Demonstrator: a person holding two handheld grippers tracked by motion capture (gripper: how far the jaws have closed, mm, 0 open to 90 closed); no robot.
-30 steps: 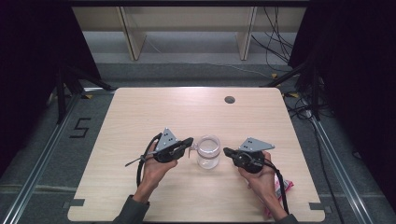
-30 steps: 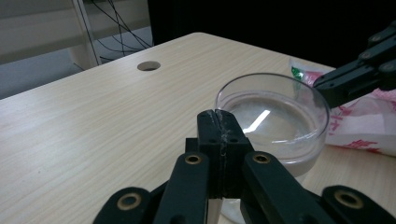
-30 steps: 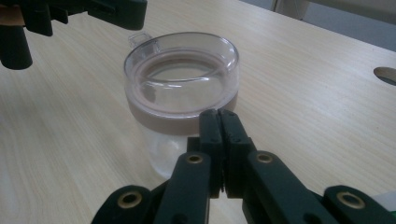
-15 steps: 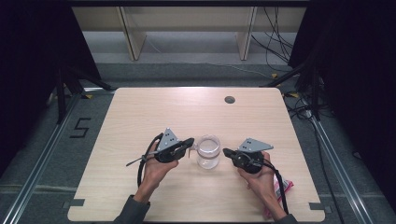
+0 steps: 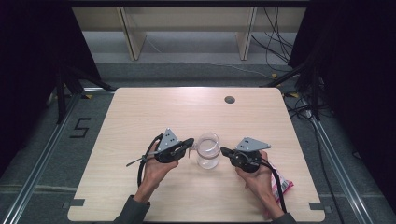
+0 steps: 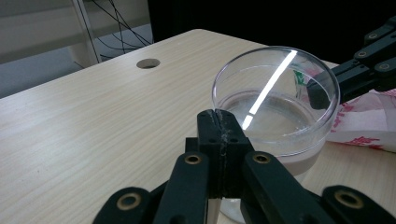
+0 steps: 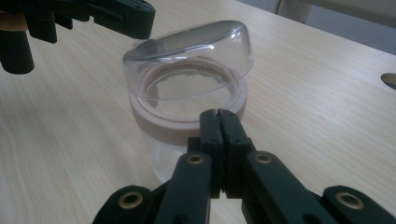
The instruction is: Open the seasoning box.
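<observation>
Flanking a clear jar (image 5: pixel 208 150) near the front middle of a pale wooden table (image 5: pixel 140 112), with the left gripper (image 5: pixel 190 143) at its left side and the right gripper (image 5: pixel 223 150) at its right, each held in a hand and both with jaws pressed together on nothing. Seen from the high view: a round hole (image 5: pixel 229 99) toward the table's far edge, and a pink-and-white packet (image 5: pixel 283 186) near the right front corner, partly under the right forearm. Picked out far better from the right gripper view: the jar's clear domed lid (image 7: pixel 196 51) sitting tilted, raised on the near side, over a pinkish collar (image 7: pixel 187 122) around the neck, with the closed jaw tips just in front of that collar; touching or not could not be told. Shown from the left gripper view: the lid's round top catching a bright streak of light, the closed tips right at its near edge, the right gripper's black tip (image 6: pixel 322 95) behind the far rim, and the packet (image 6: pixel 369 122) lying just beyond the jar. Nothing made out inside the jar through its glass.
</observation>
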